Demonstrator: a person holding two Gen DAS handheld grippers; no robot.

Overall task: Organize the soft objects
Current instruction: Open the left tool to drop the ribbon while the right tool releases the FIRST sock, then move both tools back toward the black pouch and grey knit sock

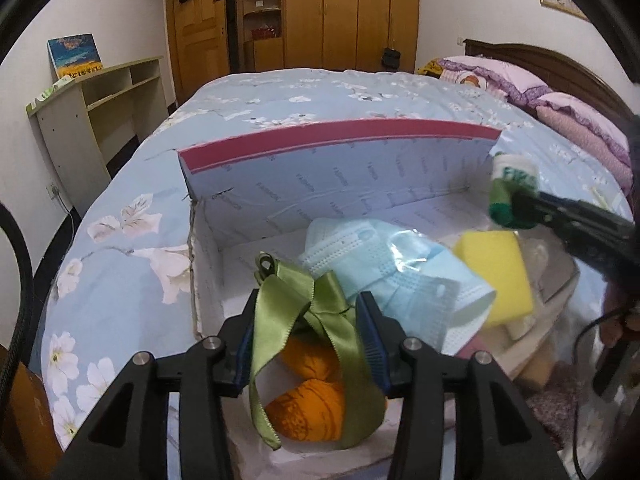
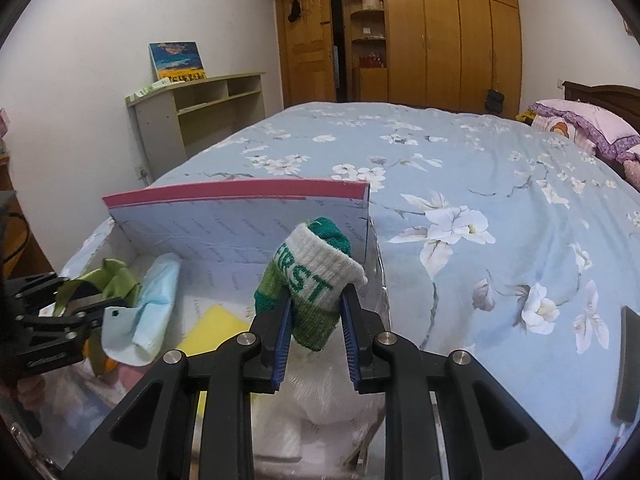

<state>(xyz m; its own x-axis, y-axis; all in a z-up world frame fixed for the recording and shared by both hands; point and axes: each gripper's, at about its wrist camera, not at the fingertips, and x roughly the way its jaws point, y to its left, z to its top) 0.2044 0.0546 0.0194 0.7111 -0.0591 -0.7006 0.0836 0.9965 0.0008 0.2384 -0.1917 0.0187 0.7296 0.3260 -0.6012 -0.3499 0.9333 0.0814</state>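
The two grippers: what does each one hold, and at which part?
The left gripper pinches the green ribbon near its knot. The right gripper clamps the green and white sock across its middle.

Both wrist cameras sit low and close over the open box [image 1: 336, 184] at the bed's [image 1: 280, 92] near edge, facing across it toward the wardrobe [image 2: 448, 36]. The left camera sits further left. Both share box, bed and wardrobe

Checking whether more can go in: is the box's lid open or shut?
Open. The lid stands upright behind the box, whose inside shows a face mask and yellow sponge.
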